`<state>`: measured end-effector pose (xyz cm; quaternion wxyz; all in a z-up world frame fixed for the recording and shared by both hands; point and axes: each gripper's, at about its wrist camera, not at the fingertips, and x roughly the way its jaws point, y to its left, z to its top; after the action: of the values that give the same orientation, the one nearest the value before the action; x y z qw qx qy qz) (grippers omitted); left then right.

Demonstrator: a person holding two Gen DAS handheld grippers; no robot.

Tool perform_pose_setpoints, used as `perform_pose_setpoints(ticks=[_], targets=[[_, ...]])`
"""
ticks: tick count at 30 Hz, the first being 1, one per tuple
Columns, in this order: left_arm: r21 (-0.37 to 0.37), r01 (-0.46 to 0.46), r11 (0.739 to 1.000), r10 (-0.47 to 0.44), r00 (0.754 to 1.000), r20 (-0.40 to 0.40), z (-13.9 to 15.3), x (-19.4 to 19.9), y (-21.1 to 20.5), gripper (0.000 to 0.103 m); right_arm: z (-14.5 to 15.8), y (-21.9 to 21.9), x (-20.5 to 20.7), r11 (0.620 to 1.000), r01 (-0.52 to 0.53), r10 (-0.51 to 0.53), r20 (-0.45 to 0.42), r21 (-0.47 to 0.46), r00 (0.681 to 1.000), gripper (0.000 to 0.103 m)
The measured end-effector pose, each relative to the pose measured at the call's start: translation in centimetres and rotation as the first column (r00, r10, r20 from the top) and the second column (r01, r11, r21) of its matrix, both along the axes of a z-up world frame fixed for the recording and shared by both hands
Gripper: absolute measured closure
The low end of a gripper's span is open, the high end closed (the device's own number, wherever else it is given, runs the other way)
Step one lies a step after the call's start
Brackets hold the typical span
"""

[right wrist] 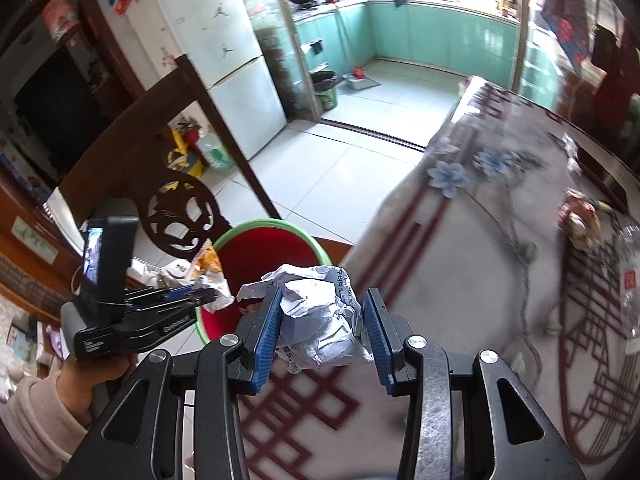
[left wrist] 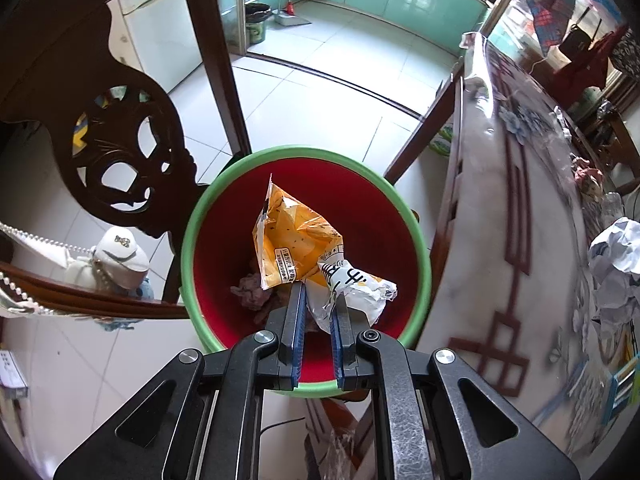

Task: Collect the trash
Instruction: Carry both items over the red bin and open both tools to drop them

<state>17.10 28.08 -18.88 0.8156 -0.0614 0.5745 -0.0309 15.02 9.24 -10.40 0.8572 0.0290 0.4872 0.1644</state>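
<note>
My left gripper [left wrist: 320, 294] is shut on an orange and white snack wrapper [left wrist: 296, 242] and holds it over the mouth of a red bin with a green rim [left wrist: 416, 224]. Pinkish trash [left wrist: 252, 292] lies at the bin's bottom. In the right wrist view the left gripper [right wrist: 202, 298] with the wrapper [right wrist: 208, 270] hangs over the bin [right wrist: 280, 225]. My right gripper [right wrist: 322, 300] is shut on a crumpled white paper ball [right wrist: 320, 320] above the table's edge. That paper ball also shows in the left wrist view [left wrist: 616, 256].
A table with a flowered cloth [right wrist: 480, 240] stands to the right of the bin, with a wrapper [right wrist: 580, 220] and a plastic bottle [right wrist: 630, 280] on it. A carved dark wooden chair [left wrist: 120, 152] stands left of the bin. A white fridge [right wrist: 224, 52] and tiled floor [left wrist: 328, 92] lie beyond.
</note>
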Motion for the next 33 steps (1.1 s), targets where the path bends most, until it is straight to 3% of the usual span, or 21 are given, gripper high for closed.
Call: perform_pose_setpoints(ticks=[14,22,33], targets=[[-0.009,-0.041,0.999,0.041,0.999,-0.015,-0.6,1.4,1.9,0.093,-2.1,4.7,2.8,0.991,-0.13,0.13,-0.026,0.03,0.991,0.064],[-0.011,-0.079,0.997,0.079,0.997,-0.022,-0.9,1.5,3.7,0.093,-3.9,6.6,4.5,0.984,-0.167,0.17,-0.075,0.055,0.983,0.064],[-0.015,-0.093,0.996,0.092,0.995,-0.047,-1.6,0.7,4.0,0.093,-4.5,8.2,5.0,0.979,-0.204,0.205,-0.077,0.027,0.976,0.064]])
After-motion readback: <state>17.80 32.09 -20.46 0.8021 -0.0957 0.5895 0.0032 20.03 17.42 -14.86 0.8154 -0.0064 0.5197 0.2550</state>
